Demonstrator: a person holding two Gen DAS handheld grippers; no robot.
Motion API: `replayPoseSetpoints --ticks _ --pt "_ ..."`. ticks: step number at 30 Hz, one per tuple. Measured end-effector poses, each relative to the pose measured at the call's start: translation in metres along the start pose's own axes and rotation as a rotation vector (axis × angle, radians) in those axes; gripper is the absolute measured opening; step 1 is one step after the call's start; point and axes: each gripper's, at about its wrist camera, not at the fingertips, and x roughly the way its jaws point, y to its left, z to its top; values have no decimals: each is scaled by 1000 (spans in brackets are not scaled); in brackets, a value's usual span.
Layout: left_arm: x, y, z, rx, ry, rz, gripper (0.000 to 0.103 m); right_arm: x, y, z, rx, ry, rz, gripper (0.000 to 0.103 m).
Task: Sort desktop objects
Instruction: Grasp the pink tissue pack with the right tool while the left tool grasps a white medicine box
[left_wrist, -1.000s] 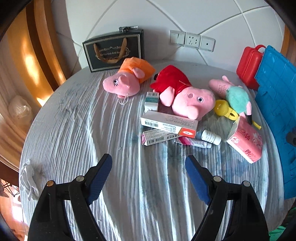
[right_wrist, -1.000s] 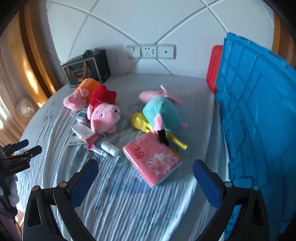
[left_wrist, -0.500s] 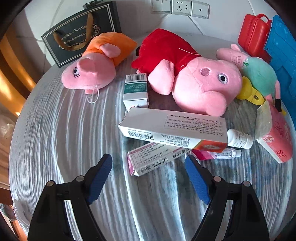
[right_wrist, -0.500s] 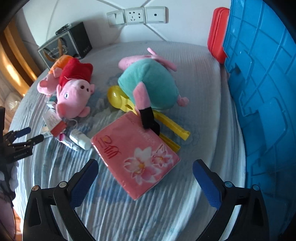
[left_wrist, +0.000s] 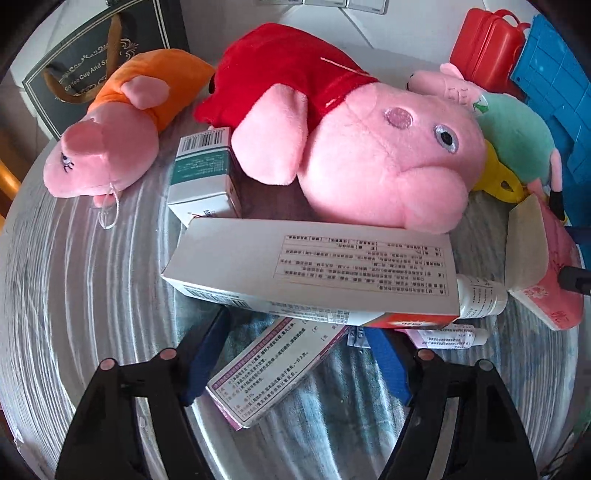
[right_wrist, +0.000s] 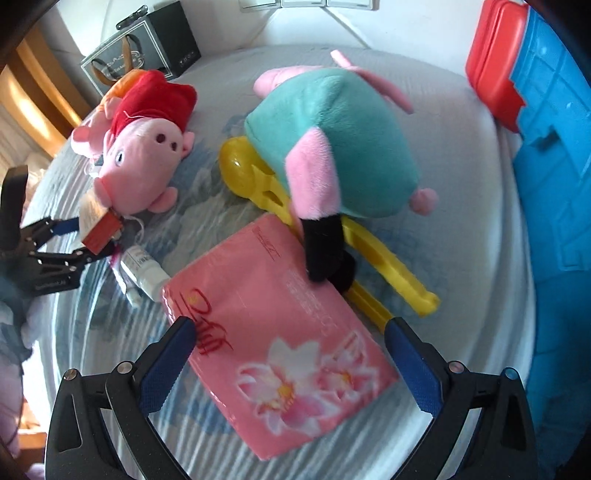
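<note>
Desktop objects lie in a cluster on a round table (left_wrist: 74, 295) covered with a striped grey cloth, and both grippers point steeply down at it. In the left wrist view, the left gripper (left_wrist: 295, 354) straddles a purple-edged medicine box (left_wrist: 273, 369) that lies aslant between its blue fingers (left_wrist: 201, 363); its jaws have just been closing, yet a gap shows on each side of the box, so they stand apart and grip nothing. At 12 o'clock from that box, partly over it, lies a long white carton (left_wrist: 314, 269) with a red end, and a small white bottle (left_wrist: 480, 295) pokes out at 3 o'clock of the carton. A green-and-white box (left_wrist: 203, 173) stands at 11 o'clock of the carton, beside a red-dressed pig plush (left_wrist: 369, 147); an orange-dressed pig plush (left_wrist: 110, 140) lies at 9 o'clock of the green-and-white box. In the right wrist view, the right gripper (right_wrist: 291, 363) hangs over a pink tissue pack (right_wrist: 280, 332), its jaws wide apart on either side of the pack's near end, not pressing it. A teal-dressed plush (right_wrist: 332, 140) lies at 12 o'clock of the pack, over yellow tongs (right_wrist: 388, 266), and a blue crate (right_wrist: 554, 184) stands at 3 o'clock
</note>
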Motion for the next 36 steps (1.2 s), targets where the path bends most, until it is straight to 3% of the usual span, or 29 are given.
replayPoseSetpoints --ticks 2,5,11,16,22,27,29,36 --pt "-6 -1 -5 -15 1 0 56 2 4 0 -13 11 9 103" --pt "-15 1 -16 -64 7 9 45 1 9 -5 -34 23 7 103" --pt "-36 6 -50 -169 37 21 35 13 17 -31 -25 115 -14 103" --pt "-55 3 -83 -212 67 23 34 22 29 -64 -15 166 14 103" --pt "-74 -3 -106 -190 85 23 34 4 28 -74 13 139 14 103" --pt "-99 -7 -89 -187 25 11 34 -23 23 -64 37 78 4 103" --pt "-101 -9 -80 -180 17 27 44 -28 22 -59 38 67 -1 103" --pt "-47 16 -62 -206 53 38 51 -19 14 -35 72 77 -23 103"
